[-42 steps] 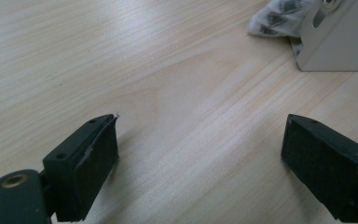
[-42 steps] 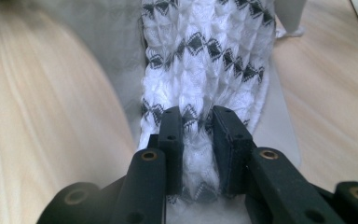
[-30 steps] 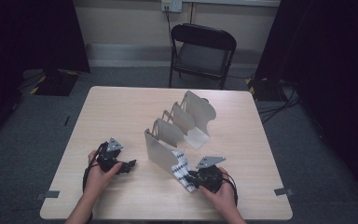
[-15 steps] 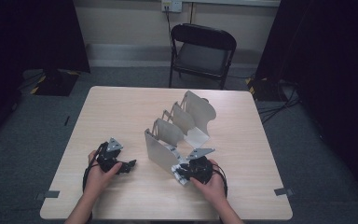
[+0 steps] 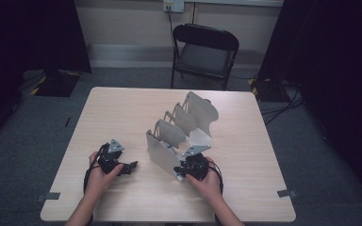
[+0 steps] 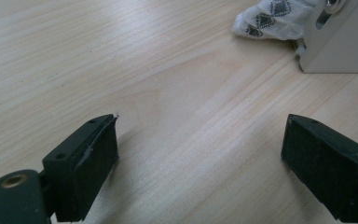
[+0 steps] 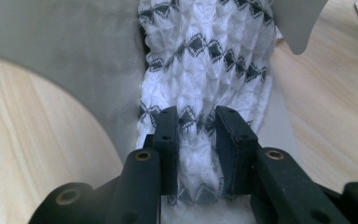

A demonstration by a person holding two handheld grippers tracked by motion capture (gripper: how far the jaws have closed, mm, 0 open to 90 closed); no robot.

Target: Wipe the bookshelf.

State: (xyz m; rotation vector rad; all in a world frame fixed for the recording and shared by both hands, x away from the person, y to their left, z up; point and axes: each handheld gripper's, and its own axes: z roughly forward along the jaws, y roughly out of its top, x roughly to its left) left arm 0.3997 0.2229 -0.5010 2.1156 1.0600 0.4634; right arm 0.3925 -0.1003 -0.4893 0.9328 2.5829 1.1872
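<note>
The white cloth with black diamonds (image 7: 205, 70) lies in the nearest slot of the grey metal rack (image 5: 179, 136), pinched by the right gripper (image 7: 196, 140) fingers. At nine o'clock, the left gripper (image 6: 200, 154) rests wide-fingered on the bench (image 5: 122, 108). A black chair (image 5: 205, 52) stands at twelve.

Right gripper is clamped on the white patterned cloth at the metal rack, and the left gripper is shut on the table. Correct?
Not quite: the left gripper is open, its jaws wide apart over bare table, as the left gripper view shows. The right gripper does clamp the white patterned cloth at the metal rack.
</note>
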